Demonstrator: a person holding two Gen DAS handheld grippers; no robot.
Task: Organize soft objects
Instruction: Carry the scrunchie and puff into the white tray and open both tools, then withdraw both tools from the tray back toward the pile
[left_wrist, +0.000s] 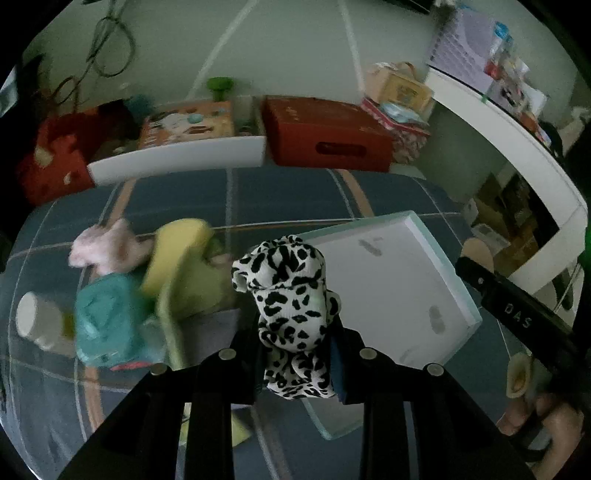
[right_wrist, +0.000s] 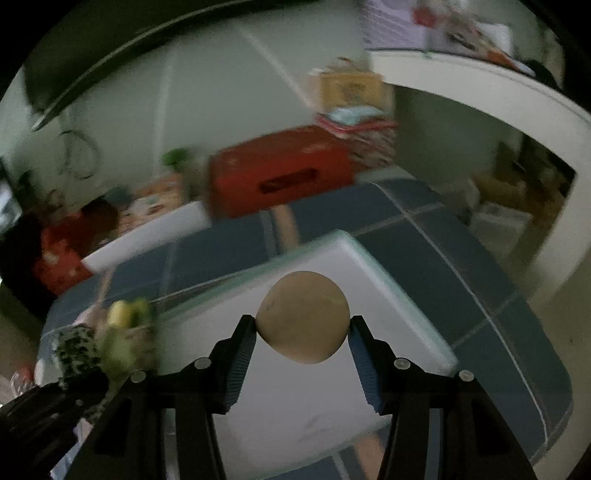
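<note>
Left wrist: left hand-held gripper (left_wrist: 299, 354) clamps black-and-white spotted fabric bundle (left_wrist: 288, 288); right hand-held gripper (right_wrist: 303, 332) pinches tan squishy ball (right_wrist: 303, 317); both carried above shallow white tray (left_wrist: 399, 280) ahead, probably for drop-off.

Bed (left_wrist: 369, 192) w/ blue plaid cover carries a shallow white tray (left_wrist: 469, 295) on the right. Left of it, a blurred pile of soft toys (left_wrist: 147, 280) & a pale cup (left_wrist: 33, 317) on its side.

Both views are taken steeply downward from close above the blue checked bedspread (left_wrist: 155, 199); the white tray (left_wrist: 399, 280) and red box (right_wrist: 280, 170) are shared.
</note>
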